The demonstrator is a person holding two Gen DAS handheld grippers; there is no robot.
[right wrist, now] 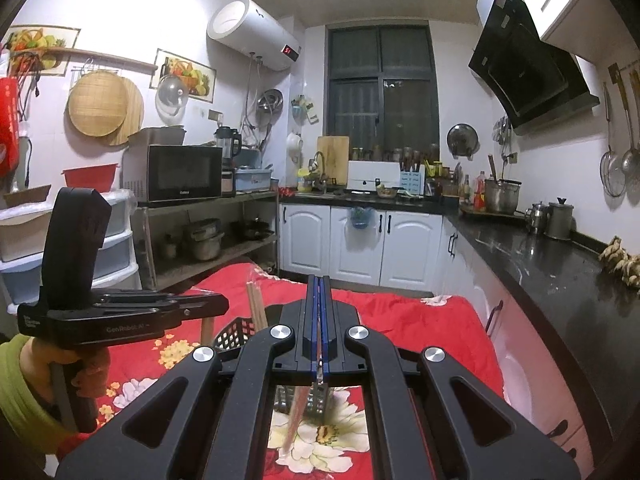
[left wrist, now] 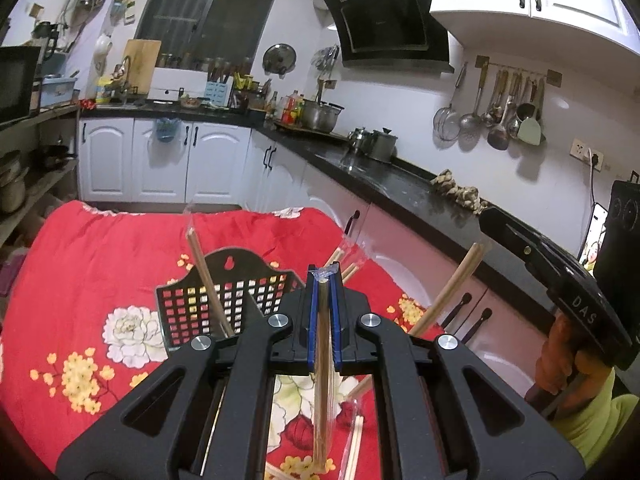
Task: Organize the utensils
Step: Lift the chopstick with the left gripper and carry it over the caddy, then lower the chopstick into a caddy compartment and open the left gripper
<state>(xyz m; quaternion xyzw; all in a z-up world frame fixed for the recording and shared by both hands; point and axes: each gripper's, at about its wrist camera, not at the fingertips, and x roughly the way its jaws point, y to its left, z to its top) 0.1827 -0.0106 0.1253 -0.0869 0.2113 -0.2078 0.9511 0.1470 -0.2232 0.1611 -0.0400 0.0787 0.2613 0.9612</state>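
Note:
My left gripper (left wrist: 324, 276) is shut on a pair of chopsticks in a clear sleeve (left wrist: 321, 392), which hangs down between the blue pads. Behind it a black mesh utensil basket (left wrist: 188, 304) stands on the red floral cloth (left wrist: 100, 260), with one wrapped pair (left wrist: 206, 276) leaning in it. My right gripper (right wrist: 319, 280) is shut on another sleeved pair (right wrist: 296, 416) that slants down toward the basket (right wrist: 232, 334). In the left wrist view that pair (left wrist: 452, 292) hangs below the right gripper (left wrist: 486, 216). A hand in a yellow-green sleeve holds each tool.
Several loose sleeved chopsticks (left wrist: 354, 440) lie on the cloth near me, and more (left wrist: 346, 264) past the basket. A black counter (right wrist: 560, 280) with pots runs along the right over white cabinets. A metal shelf with a microwave (right wrist: 176, 172) stands at the left.

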